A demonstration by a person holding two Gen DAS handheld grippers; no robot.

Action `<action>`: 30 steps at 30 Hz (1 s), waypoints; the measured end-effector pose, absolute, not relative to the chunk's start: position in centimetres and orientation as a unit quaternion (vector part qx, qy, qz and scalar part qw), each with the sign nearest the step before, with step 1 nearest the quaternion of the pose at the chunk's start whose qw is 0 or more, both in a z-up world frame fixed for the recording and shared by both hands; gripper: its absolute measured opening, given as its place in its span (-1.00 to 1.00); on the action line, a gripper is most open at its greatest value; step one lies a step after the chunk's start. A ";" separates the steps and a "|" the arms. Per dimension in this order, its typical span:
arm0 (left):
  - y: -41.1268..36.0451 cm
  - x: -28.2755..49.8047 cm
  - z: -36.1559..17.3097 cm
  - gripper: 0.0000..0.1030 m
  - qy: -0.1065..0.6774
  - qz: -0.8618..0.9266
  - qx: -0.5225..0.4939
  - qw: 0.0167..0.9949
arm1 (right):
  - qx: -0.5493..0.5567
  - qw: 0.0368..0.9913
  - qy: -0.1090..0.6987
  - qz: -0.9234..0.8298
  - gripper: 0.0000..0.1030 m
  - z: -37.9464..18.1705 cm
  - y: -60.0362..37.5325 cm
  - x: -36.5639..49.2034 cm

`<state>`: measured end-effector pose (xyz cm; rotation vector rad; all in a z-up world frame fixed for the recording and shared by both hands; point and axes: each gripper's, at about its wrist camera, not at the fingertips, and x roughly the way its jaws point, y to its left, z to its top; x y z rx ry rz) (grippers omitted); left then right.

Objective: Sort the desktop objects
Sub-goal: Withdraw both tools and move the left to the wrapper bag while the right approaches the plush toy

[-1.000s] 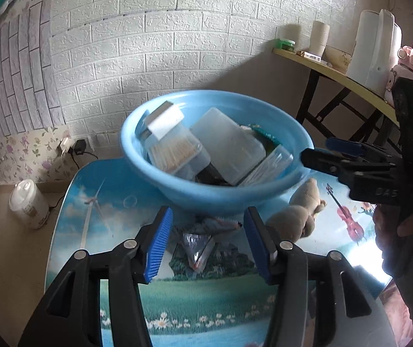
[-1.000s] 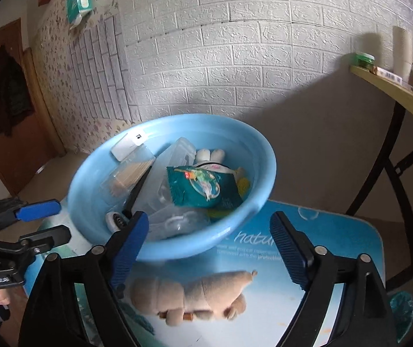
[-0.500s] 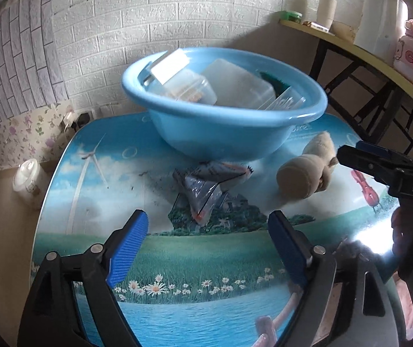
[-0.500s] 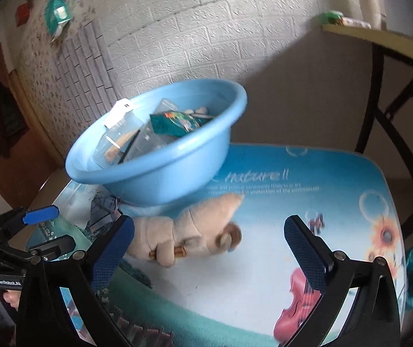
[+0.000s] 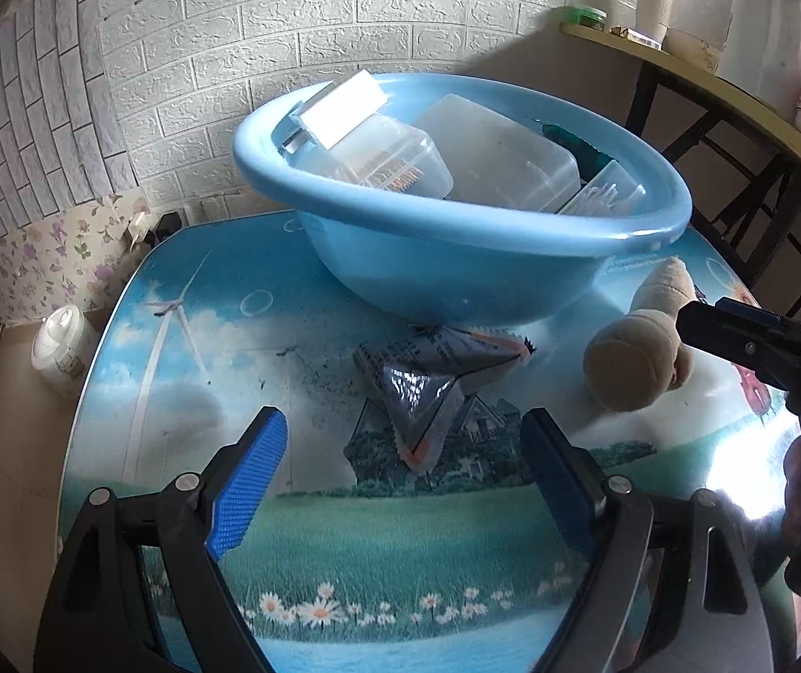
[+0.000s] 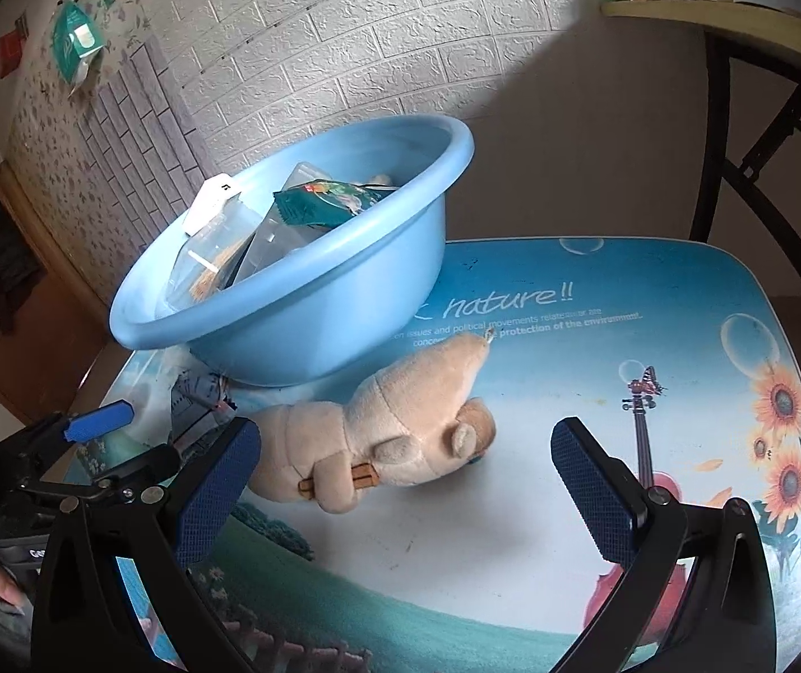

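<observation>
Both grippers, left [image 5: 403, 451] and right [image 6: 406, 468], wide open, empty: the packet [image 5: 428, 381] tucked under the basin [image 5: 456, 258] may snag when pulled.

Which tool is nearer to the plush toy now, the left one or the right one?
Right. The right tool is open just in front of the plush toy, one finger beside it. The left tool faces the foil packet; the toy lies off to its right.
</observation>
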<state>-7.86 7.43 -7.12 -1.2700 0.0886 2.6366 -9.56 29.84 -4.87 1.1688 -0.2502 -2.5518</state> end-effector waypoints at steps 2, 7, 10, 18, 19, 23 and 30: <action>7.6 -8.3 -7.2 0.65 0.028 0.895 -0.431 0.111 | 0.414 0.143 -0.098 -0.894 0.98 -5.0 29.8 -9.9; 8.4 -9.4 -7.7 0.65 0.033 0.891 -0.437 0.120 | 0.417 0.155 -0.092 -0.891 0.98 -5.0 28.8 -9.9; 8.6 -9.9 -7.9 0.65 0.028 0.888 -0.440 0.129 | 0.411 0.163 -0.065 -0.895 0.98 -4.9 28.0 -9.6; 8.4 -10.4 -8.8 0.05 0.028 0.883 -0.448 0.134 | 0.410 0.181 -0.039 -0.893 0.98 -4.9 26.9 -9.5; 8.4 -10.4 -8.8 0.05 0.031 0.884 -0.447 0.135 | 0.411 0.182 -0.035 -0.893 0.98 -5.0 26.7 -9.5; 7.9 -10.4 -8.8 -0.16 0.026 0.884 -0.446 0.136 | 0.409 0.177 -0.013 -0.895 0.98 -5.1 26.2 -9.6; 7.2 -10.5 -8.7 -0.25 0.012 0.882 -0.448 0.149 | 0.407 0.176 0.017 -0.896 0.99 -5.1 25.4 -10.0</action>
